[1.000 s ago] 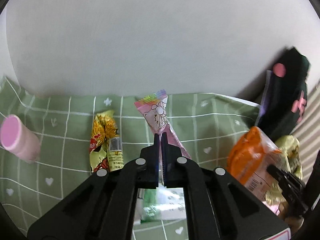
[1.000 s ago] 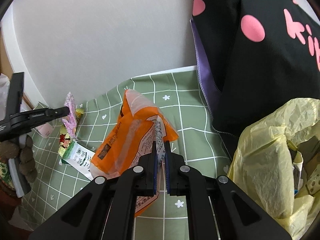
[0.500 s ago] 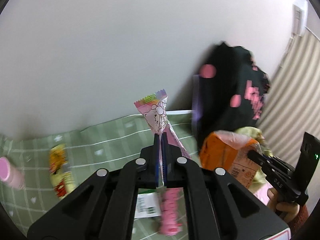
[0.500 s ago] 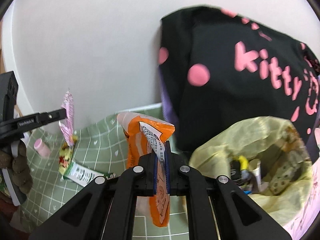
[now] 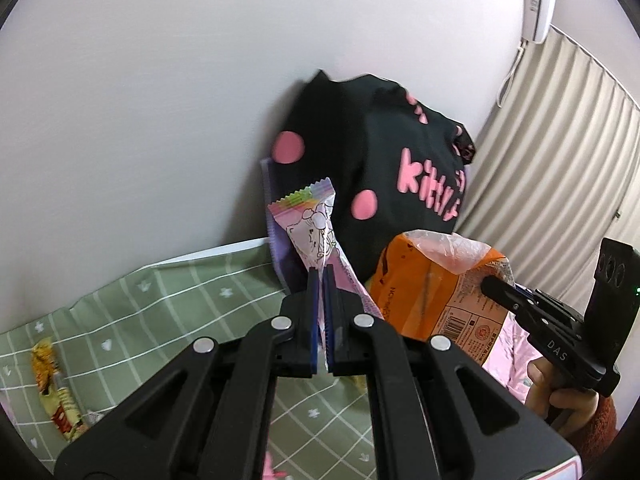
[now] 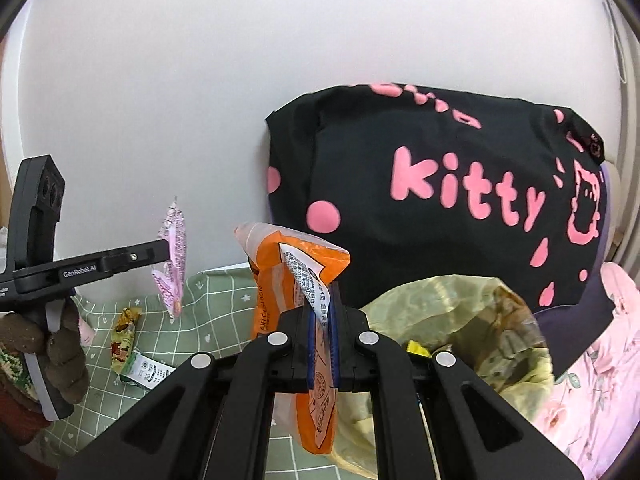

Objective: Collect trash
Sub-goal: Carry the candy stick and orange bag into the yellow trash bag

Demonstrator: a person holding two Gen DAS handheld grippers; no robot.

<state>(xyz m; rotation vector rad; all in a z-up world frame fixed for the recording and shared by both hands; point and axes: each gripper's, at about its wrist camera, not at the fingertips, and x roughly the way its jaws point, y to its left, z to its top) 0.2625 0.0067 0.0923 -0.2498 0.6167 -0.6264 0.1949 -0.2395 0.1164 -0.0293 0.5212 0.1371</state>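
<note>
Left gripper (image 5: 322,280) clamped on pink wrapper (image 5: 316,228), right gripper (image 6: 322,300) clamped on orange bag (image 6: 276,276), both in air near yellow trash bag (image 6: 472,320). Neither dropped in yet. Yellow wrapper (image 6: 125,334) and green packet (image 6: 146,372) left on green cloth (image 6: 208,300)

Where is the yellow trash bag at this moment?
In the right wrist view, the yellow trash bag sits right of centre, below the black bag, beside the held orange packet.
</note>
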